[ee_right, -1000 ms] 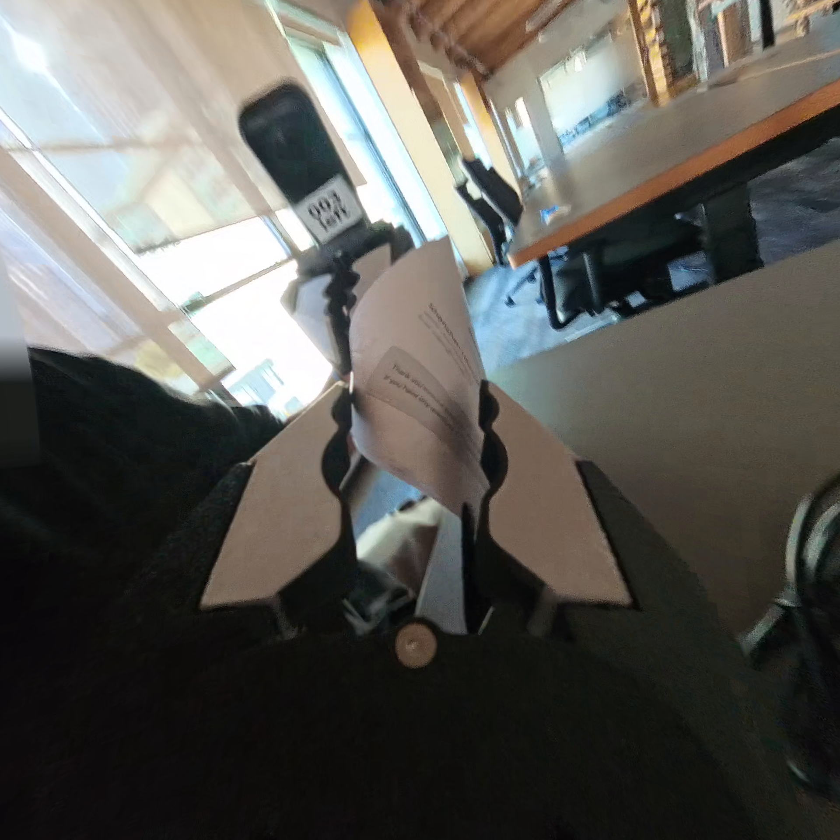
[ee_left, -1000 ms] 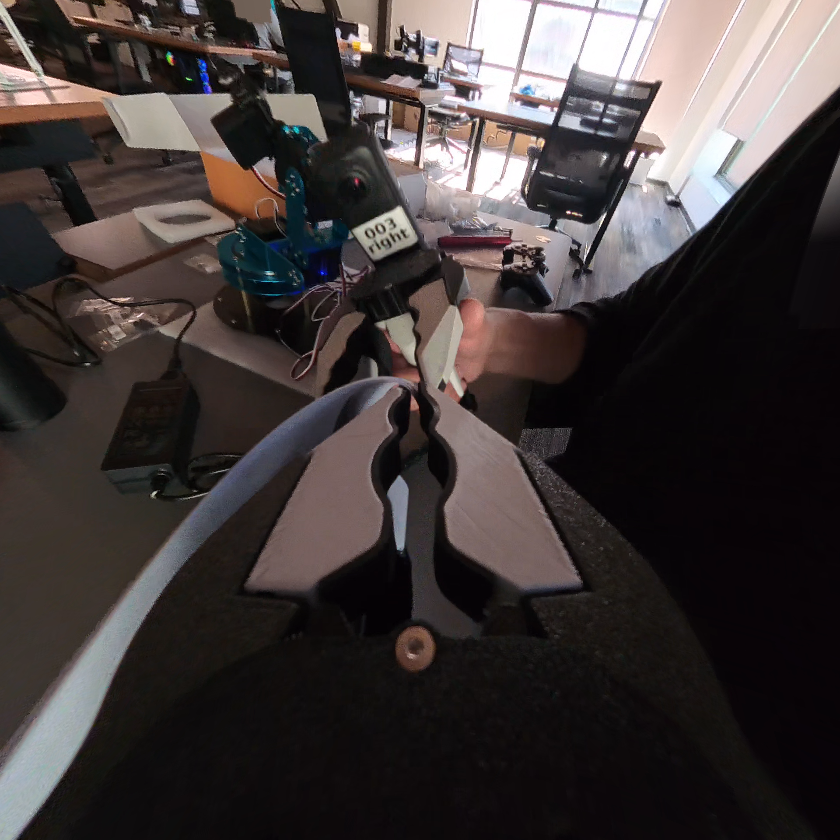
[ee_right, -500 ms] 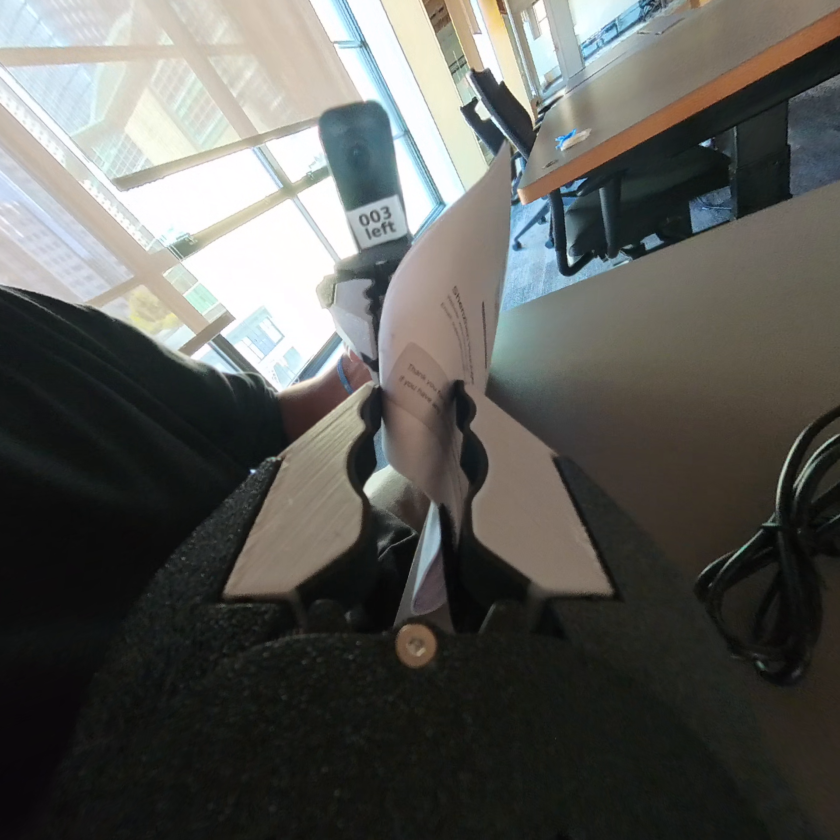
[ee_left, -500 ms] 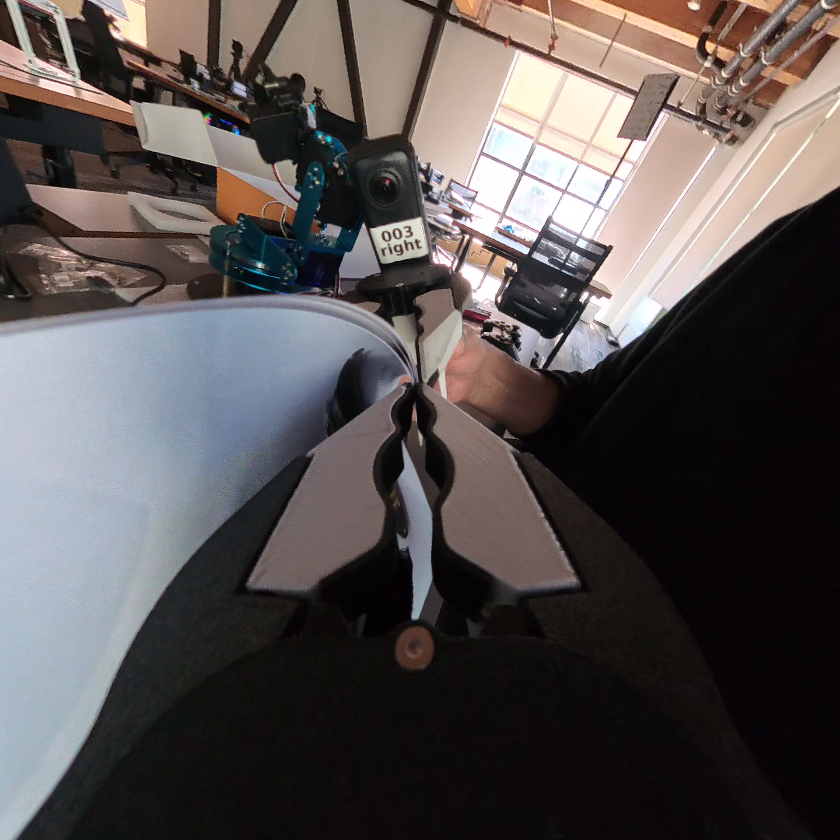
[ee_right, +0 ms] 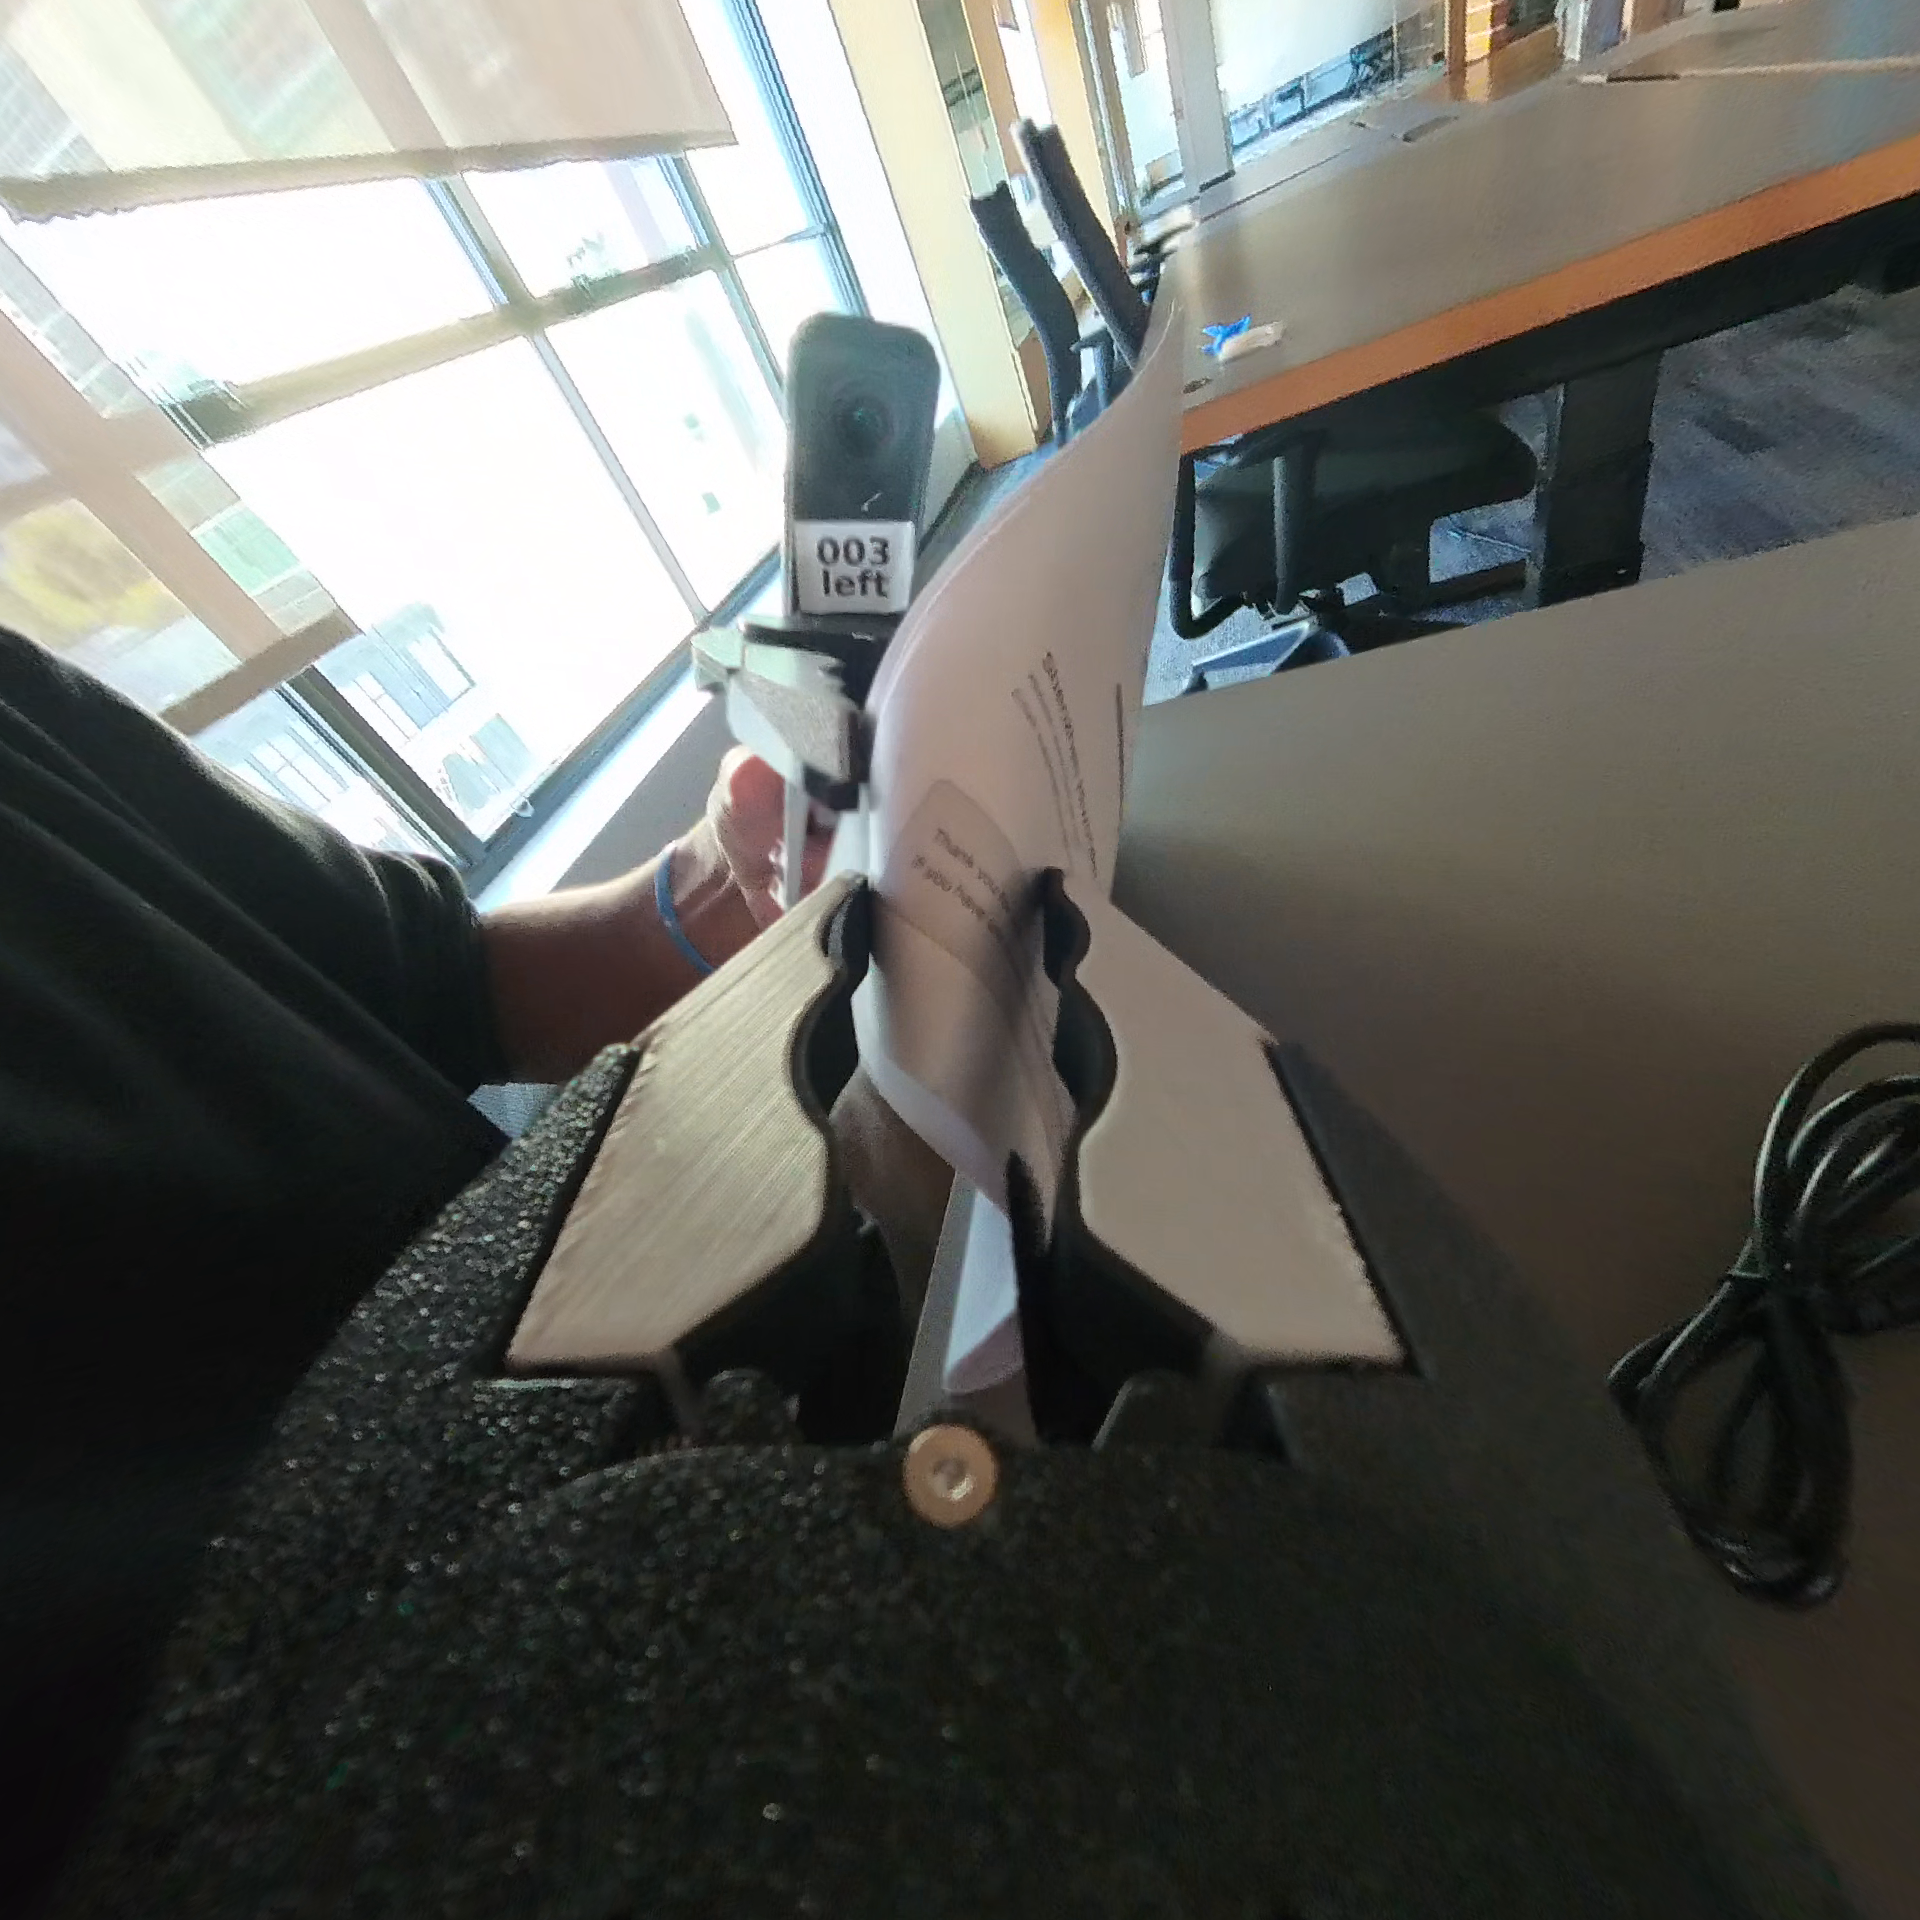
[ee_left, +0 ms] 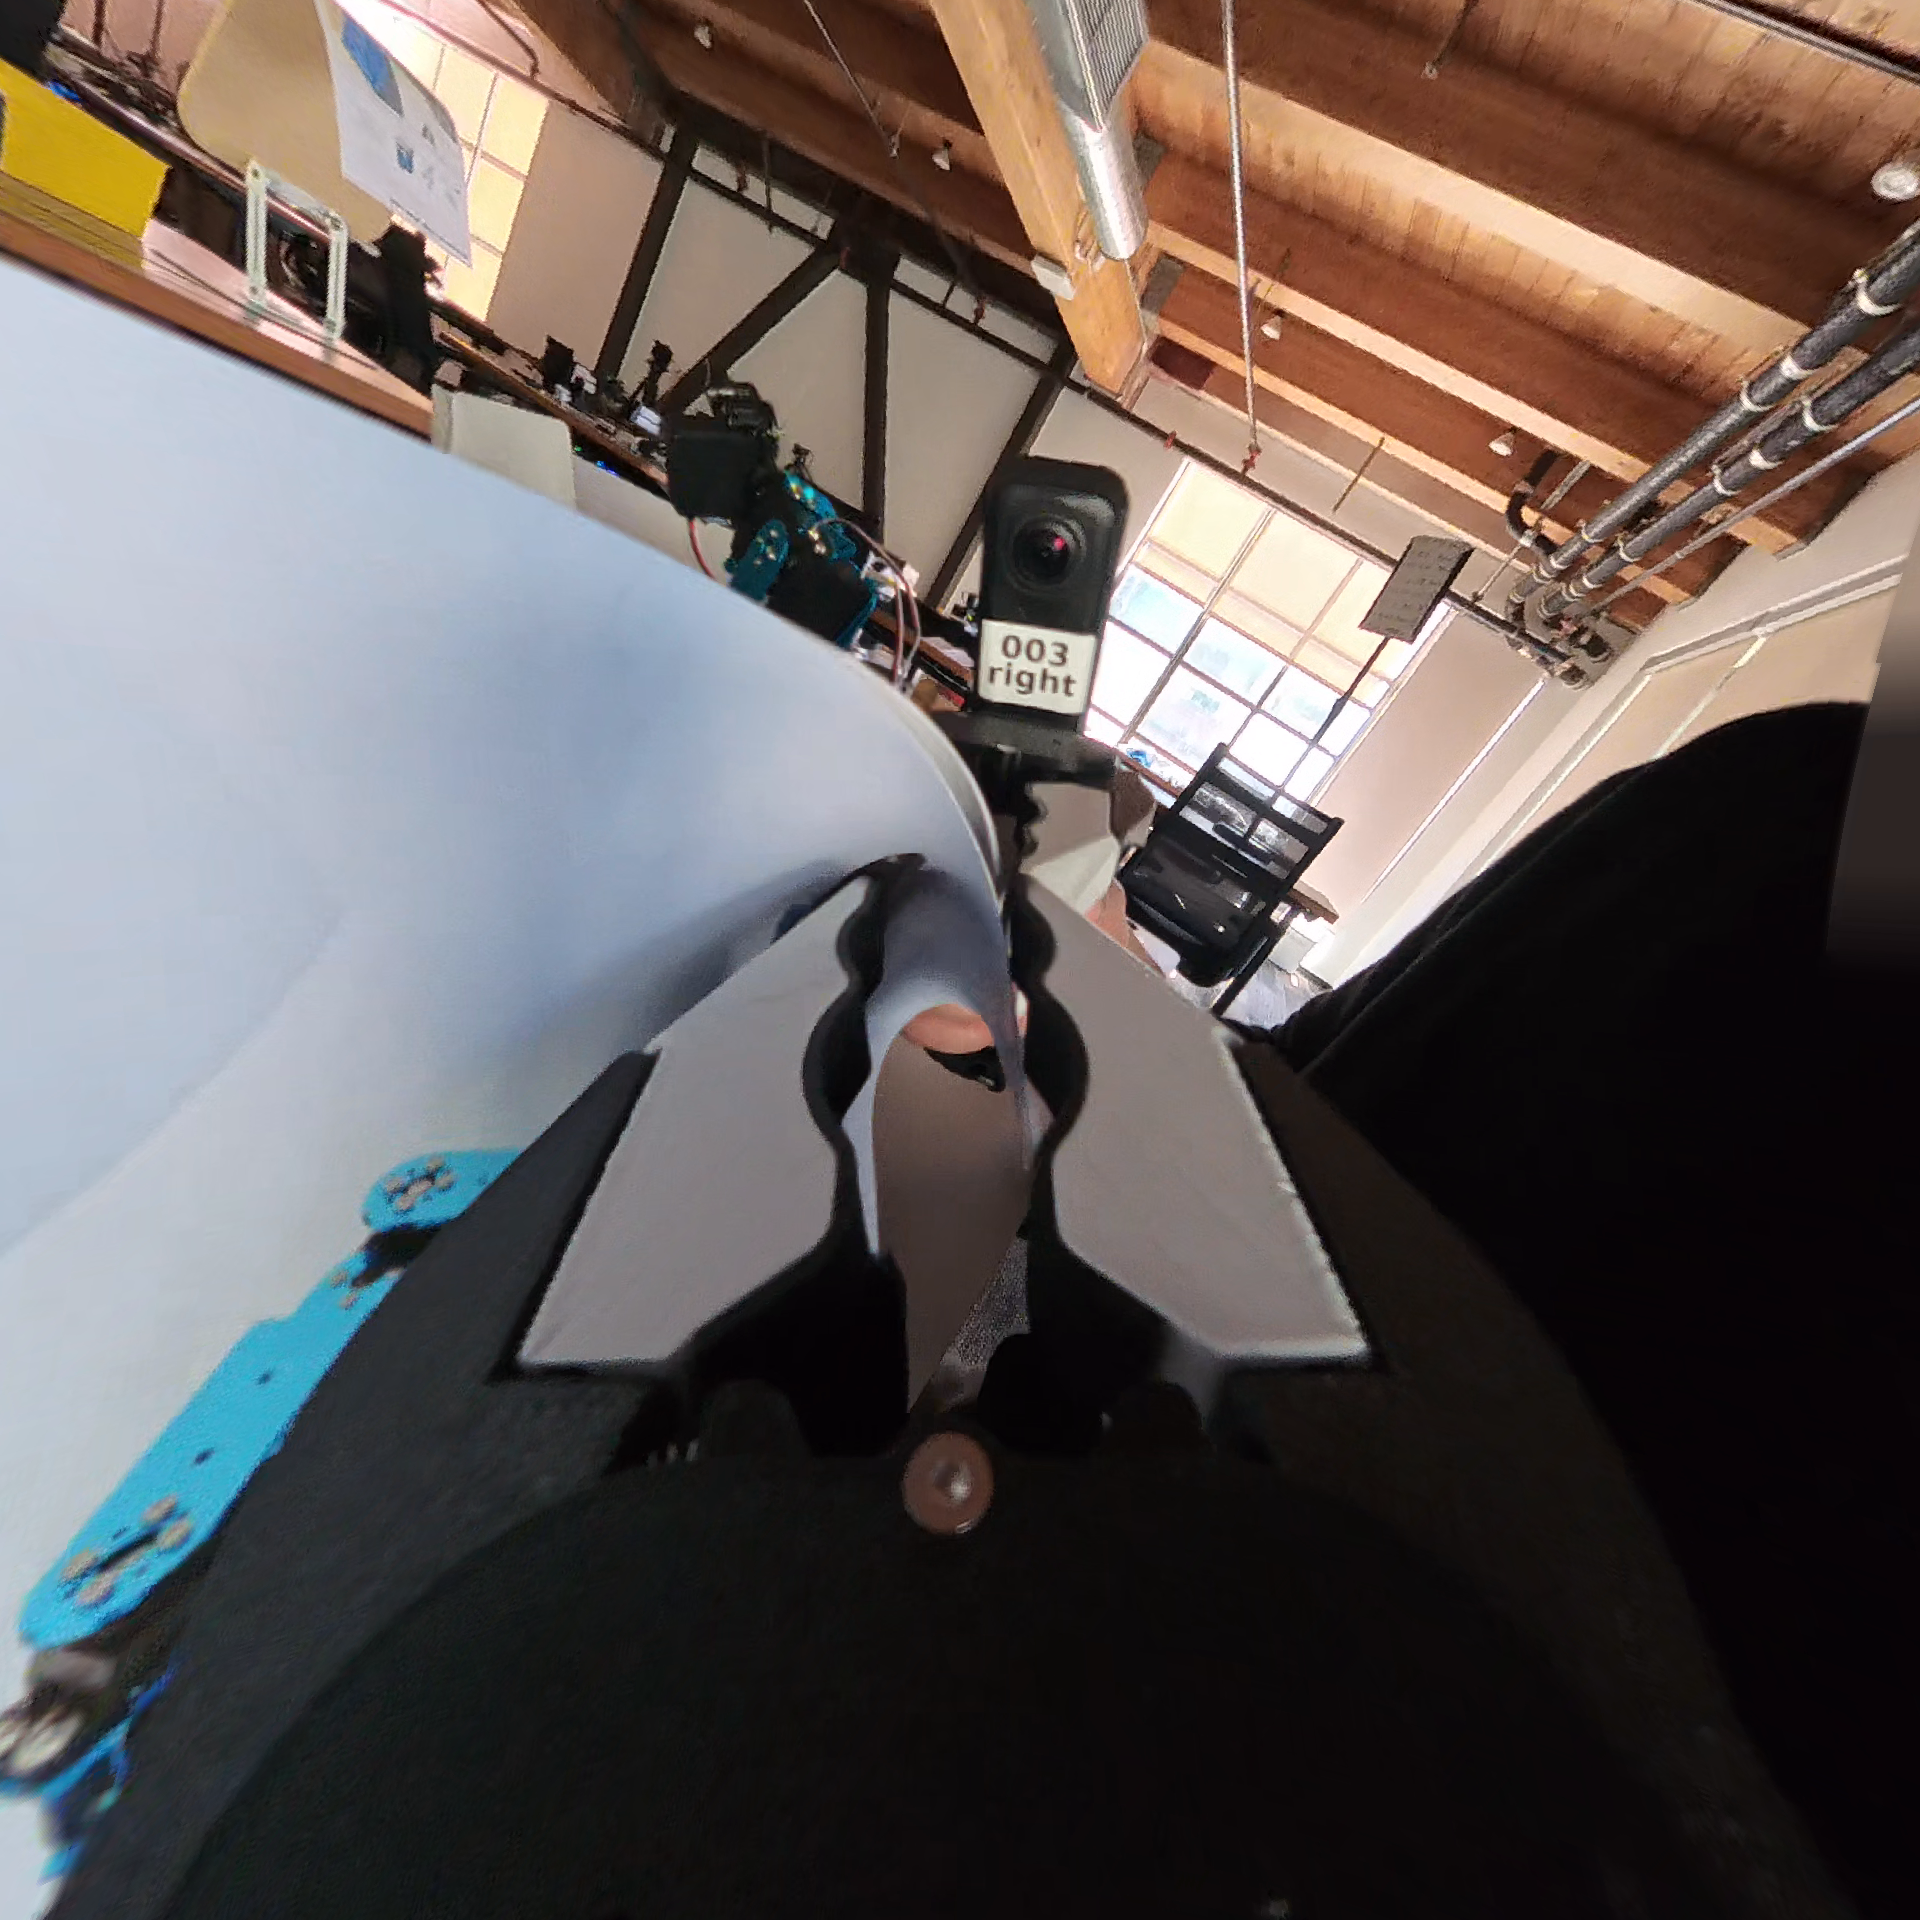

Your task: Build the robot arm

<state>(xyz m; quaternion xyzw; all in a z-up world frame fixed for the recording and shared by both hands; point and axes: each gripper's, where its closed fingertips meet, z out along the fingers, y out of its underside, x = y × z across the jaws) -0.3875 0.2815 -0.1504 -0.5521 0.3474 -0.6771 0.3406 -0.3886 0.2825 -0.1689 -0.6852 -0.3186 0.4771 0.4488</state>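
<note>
Your left gripper (ee_left: 961, 914) had its two fingers spread slightly, with a white sheet of paper (ee_left: 343, 862) passing between them; the sheet lay against the right-hand finger (ee_left: 1174, 1174), and a clear gap showed on the other side, so whether the paper was truly pinched could not be told. From that gripper the sheet swept out to the left in a broad curve and filled much of the left wrist view.

Your right gripper (ee_right: 956, 914) stood with its fingers well apart — the same sheet ran between them, printed side up, resting against the right-hand finger (ee_right: 1195, 1174) and clear of the left-hand one (ee_right: 707, 1143). Again, no firm grip could be confirmed.

The two grippers faced each other at close range, each with a black camera (ee_left: 1051, 551) and a white label on its top. Your hand (ee_right: 753, 842) held the left gripper's handle, a blue band at the wrist, a dark sleeve (ee_right: 208, 935) behind it.

The paper was held in the air above a grey table (ee_right: 1558, 883). A coiled black cable (ee_right: 1787, 1309) lay on that table just beside the right gripper. A small blue robot arm (ee_left: 790, 561) stood beyond the paper's upper edge, and a black office chair (ee_left: 1226, 883) stood near the windows (ee_left: 1236, 665).
</note>
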